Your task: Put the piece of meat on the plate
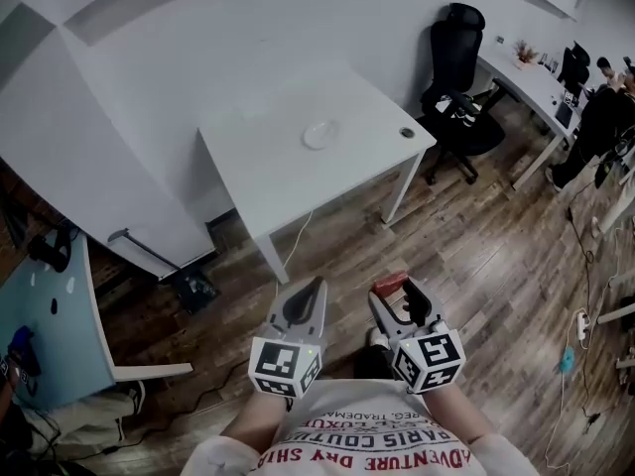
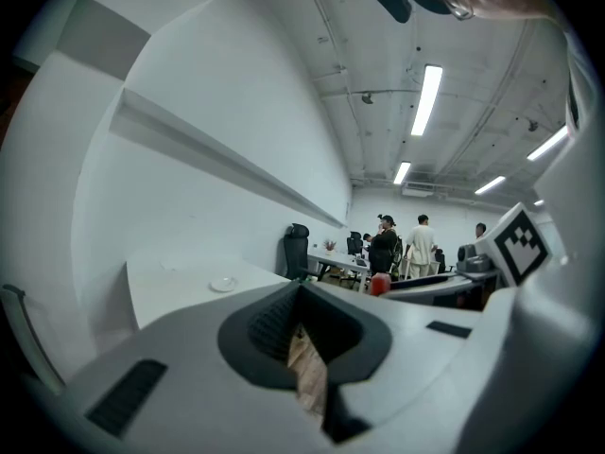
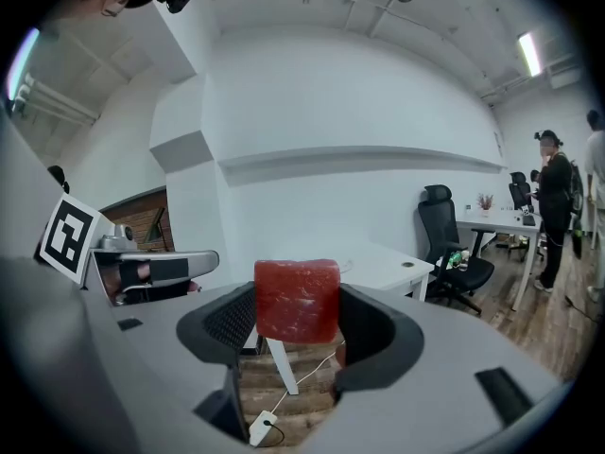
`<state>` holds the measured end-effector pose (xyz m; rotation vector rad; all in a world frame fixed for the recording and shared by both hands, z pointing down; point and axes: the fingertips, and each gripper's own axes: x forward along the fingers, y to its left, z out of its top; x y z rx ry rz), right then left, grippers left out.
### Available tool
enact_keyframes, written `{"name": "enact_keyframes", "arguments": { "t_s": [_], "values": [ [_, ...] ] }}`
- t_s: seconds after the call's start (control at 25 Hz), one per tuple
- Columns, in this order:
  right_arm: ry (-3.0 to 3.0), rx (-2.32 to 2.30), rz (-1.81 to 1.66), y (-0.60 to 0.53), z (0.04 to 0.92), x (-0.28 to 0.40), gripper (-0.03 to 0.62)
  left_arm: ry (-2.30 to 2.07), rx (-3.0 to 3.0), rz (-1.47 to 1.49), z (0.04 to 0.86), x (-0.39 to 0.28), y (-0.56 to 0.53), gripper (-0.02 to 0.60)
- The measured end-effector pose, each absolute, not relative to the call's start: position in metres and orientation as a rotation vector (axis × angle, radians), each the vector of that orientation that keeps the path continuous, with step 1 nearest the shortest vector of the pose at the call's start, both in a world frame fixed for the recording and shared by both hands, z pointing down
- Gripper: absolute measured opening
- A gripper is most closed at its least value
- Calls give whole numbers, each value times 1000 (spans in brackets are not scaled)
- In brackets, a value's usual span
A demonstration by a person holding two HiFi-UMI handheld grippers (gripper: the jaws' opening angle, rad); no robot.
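Right gripper (image 1: 396, 290) jaws clamped on the piece of meat (image 3: 297, 301), lower centre-right of head view. Left gripper (image 1: 312, 294) jaws together, empty. Plate (image 1: 319, 134) upper centre on white surface (image 1: 268, 181), well apart. I'd approach, hold level, lower over plate centre, then open.

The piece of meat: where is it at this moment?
The piece of meat is held in the right gripper, low and right of centre in the head view, short of the white table bearing the plate.
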<state>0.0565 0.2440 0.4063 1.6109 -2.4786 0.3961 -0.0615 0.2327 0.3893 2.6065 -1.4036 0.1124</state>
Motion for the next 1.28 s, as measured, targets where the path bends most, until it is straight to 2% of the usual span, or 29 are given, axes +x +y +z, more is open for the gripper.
{"name": "enact_keyframes", "arguments": {
  "t_s": [0.76,1.28],
  "values": [
    [-2612,1333,438,91,411,219,278,-1630,2428,88,388,93,104,6],
    [-2615,1274,557,16,433,241,278,-1689,2340,142,398,100,30,6]
  ]
}}
